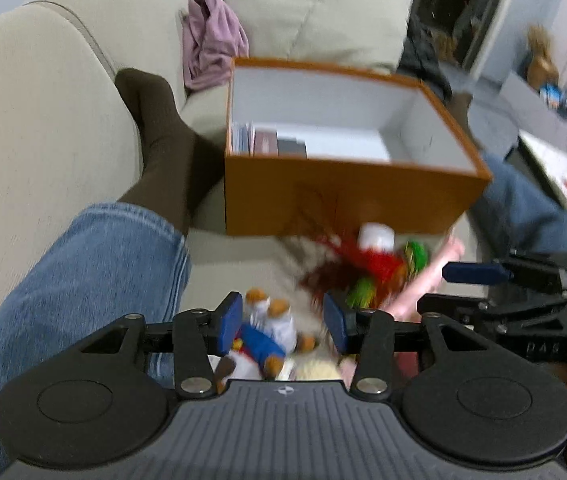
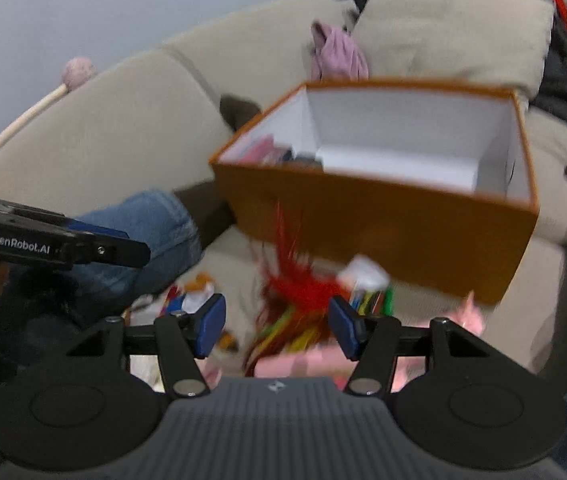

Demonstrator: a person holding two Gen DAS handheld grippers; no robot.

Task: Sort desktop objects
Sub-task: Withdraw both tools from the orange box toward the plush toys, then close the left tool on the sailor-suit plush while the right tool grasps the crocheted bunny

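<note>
An orange box (image 1: 339, 196) with a white inside stands on the beige sofa; it also shows in the right wrist view (image 2: 395, 232). A few flat items (image 1: 271, 142) stand at its left end. In front of it lie a red feather toy (image 1: 367, 266), seen from the right wrist too (image 2: 303, 292), a white-capped item (image 1: 376, 236) and a plush bear in blue and white (image 1: 269, 330). My left gripper (image 1: 281, 322) is open just above the bear. My right gripper (image 2: 275, 326) is open above the feather toy and a pink item (image 2: 307, 364).
A person's jeans leg (image 1: 83, 280) and dark sock (image 1: 159, 140) lie left of the box. A pink cloth (image 1: 211, 36) hangs on the sofa back. Another leg (image 1: 523, 208) is at the right. A pom-pom stick (image 2: 43, 104) rests on the sofa.
</note>
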